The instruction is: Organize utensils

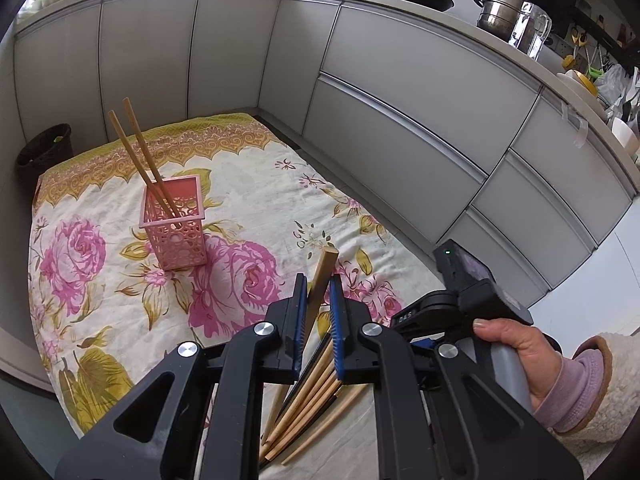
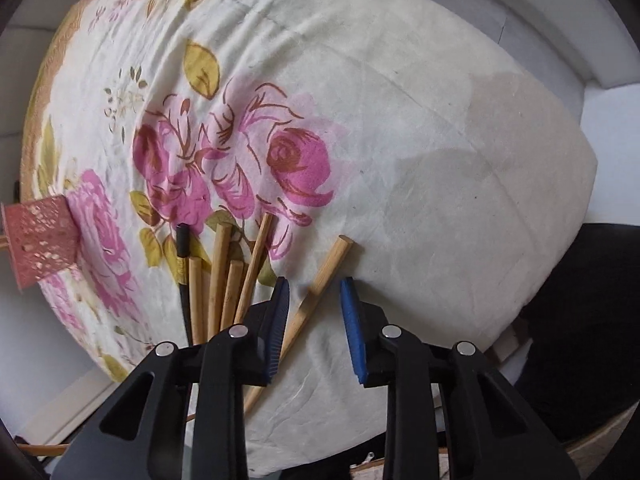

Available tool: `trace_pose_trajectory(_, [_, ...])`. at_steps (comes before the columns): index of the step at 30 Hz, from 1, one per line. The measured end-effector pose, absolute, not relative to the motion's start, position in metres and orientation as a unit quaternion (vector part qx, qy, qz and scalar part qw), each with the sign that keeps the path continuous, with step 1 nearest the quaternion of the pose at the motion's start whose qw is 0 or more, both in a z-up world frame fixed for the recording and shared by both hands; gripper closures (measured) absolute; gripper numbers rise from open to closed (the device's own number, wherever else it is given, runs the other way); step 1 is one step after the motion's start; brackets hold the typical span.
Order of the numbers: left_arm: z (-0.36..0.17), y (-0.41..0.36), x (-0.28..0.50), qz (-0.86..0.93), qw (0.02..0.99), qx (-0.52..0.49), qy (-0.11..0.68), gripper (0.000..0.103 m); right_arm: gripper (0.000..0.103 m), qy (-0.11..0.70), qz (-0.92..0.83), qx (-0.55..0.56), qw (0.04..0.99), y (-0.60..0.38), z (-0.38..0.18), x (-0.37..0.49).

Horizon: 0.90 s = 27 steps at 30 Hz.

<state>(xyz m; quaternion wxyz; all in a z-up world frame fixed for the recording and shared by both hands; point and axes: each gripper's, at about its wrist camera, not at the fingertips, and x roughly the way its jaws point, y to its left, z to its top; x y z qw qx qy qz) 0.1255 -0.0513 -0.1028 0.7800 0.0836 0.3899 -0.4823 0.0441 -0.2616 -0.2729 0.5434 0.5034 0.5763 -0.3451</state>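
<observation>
Left gripper [image 1: 318, 304]: your jaws pinch one wooden chopstick [image 1: 323, 276], lifted off the floral cloth [image 1: 248, 184].
Right gripper [image 2: 314, 312]: your jaws stand spread around a lone chopstick [image 2: 326, 268] lying flat, pads clear.
Loose chopsticks [image 2: 224, 276]: bundled near the cloth's front edge.
Left view only: pink basket [image 1: 176, 224] mid-cloth, two chopsticks [image 1: 136, 148] standing inside.

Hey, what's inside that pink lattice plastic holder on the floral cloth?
Two light wooden chopsticks lean inside the pink lattice holder, tops slanting up and left. Its walls partly hide their lower ends and the bottom.
</observation>
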Motion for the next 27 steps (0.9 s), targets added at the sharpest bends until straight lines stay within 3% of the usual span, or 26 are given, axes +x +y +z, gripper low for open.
trace_pose_trajectory(4, [-0.101, -0.048, 0.126, -0.488, 0.778, 0.075, 0.387, 0.092, 0.088, 0.617, -0.366, 0.383, 0.582, -0.239, -0.266, 0.071])
trace_pose_trajectory(7, [-0.099, -0.042, 0.129, -0.487, 0.783, 0.059, 0.383, 0.092, 0.095, 0.582, -0.345, 0.392, 0.624, -0.239, -0.264, 0.063])
trace_pose_trajectory(12, [-0.093, -0.031, 0.131, -0.482, 0.795, 0.033, 0.367, 0.093, 0.095, 0.499, -0.285, 0.429, 0.697, -0.248, -0.252, 0.036])
trace_pose_trajectory(20, [-0.080, -0.024, 0.122, -0.458, 0.825, 0.019, 0.330, 0.096, 0.095, 0.371, -0.209, 0.303, 0.852, -0.215, -0.172, 0.019])
trace_pose_trajectory(27, [-0.076, -0.026, 0.104, -0.434, 0.849, 0.008, 0.300, 0.096, 0.095, 0.278, -0.150, 0.214, 0.924, -0.185, -0.114, -0.012])
